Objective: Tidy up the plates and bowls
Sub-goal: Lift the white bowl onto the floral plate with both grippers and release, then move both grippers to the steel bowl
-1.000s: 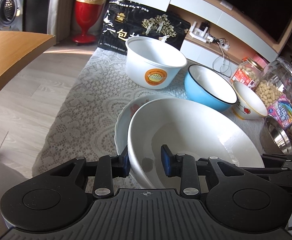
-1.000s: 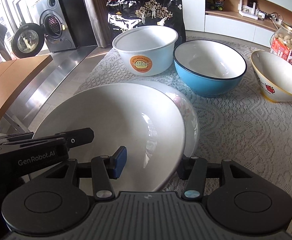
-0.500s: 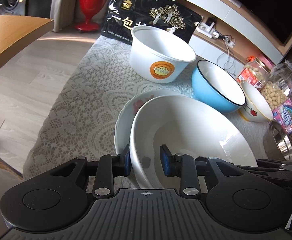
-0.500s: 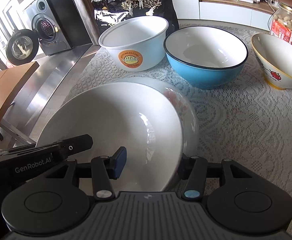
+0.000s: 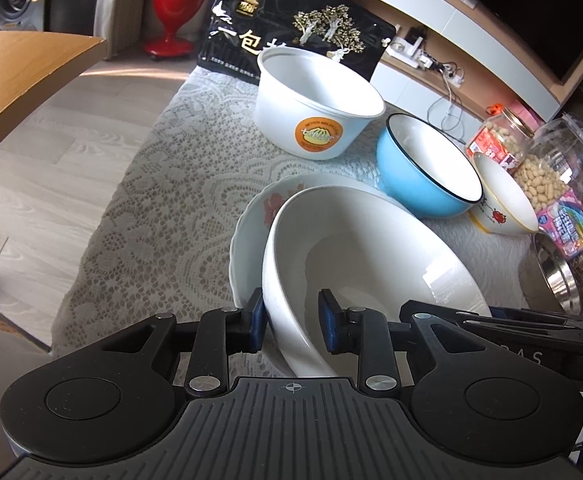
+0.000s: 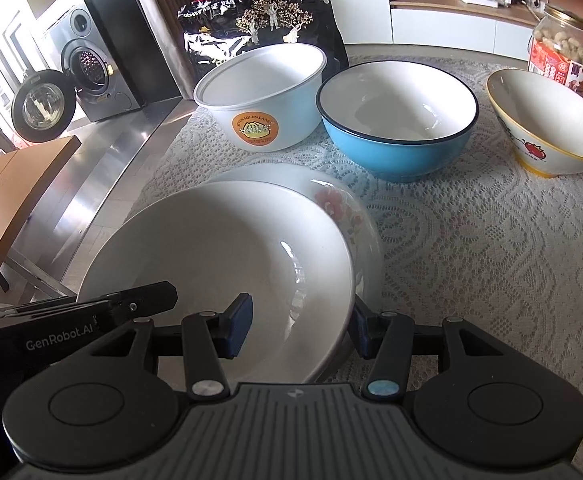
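Both tongs straddle rim of big plain white ceramic bowl (image 5: pixel 371 248): left tongs (image 5: pixel 291 316) at 7 o'clock, right tongs (image 6: pixel 299 320) at 5. Jaws part-closed, contact unclear. Bowl over floral plate (image 6: pixel 343 208), likely nesting.

A table covered with a white lace cloth (image 6: pixel 471 248) carries everything. At its far left edge a black printed bag (image 6: pixel 259 28) stands upright. Just in front of it sits a white tub with an orange label (image 6: pixel 263 96), and right beside that, to the right, a blue bowl with a dark rim (image 6: pixel 395 120). Further right is a cream bowl with a red picture on its side (image 6: pixel 547 128), and beyond it a glass jar of nuts (image 6: pixel 563 52). In the near middle a flowered plate (image 6: pixel 343 208) lies flat on the cloth. At the right edge a clear jar (image 5: pixel 563 176) stands beside a steel bowl (image 5: pixel 551 272).
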`<state>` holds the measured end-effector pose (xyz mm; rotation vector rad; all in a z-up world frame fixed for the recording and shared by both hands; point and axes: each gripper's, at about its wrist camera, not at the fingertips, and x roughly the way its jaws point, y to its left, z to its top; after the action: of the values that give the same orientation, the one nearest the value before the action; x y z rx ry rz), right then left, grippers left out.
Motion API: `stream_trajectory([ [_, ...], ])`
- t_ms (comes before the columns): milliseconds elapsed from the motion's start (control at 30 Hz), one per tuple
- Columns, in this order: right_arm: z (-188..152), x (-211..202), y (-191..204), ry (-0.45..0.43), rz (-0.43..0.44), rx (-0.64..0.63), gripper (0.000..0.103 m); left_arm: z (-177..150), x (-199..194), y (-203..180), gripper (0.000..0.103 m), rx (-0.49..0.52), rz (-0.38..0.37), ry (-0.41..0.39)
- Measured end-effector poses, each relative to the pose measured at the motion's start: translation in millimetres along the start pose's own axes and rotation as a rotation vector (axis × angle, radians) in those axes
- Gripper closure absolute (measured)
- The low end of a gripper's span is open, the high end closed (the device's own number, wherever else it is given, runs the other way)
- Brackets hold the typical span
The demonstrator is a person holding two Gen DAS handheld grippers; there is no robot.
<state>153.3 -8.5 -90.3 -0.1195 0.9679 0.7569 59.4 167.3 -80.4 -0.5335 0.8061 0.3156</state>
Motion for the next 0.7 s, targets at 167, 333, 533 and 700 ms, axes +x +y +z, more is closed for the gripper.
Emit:
stream_trajectory([
  [167,0.1,-2.7,-0.9,-0.002,0.002,0.007,0.051,1.8,-6.4,2.7,0.073,-0.012,0.004,-0.006],
  [333,-1.2,-7.1,-0.4,-0.003,0.001,0.007,0.051,6.0,-16.6,5.7,0.073,-0.024,0.0,-0.035],
  [533,-2.7,-10.2,-0.8,-0.007,-0.002,0.013,0.051,7.0,-22.7,4.4,0.073,-0.021,-0.006,-0.048],
  [700,-3.6,-17.4,-0.9,-0.023,0.0,0.01,0.051,6.6,-24.1,6.3,0.073,-0.033,-0.017,-0.053],
])
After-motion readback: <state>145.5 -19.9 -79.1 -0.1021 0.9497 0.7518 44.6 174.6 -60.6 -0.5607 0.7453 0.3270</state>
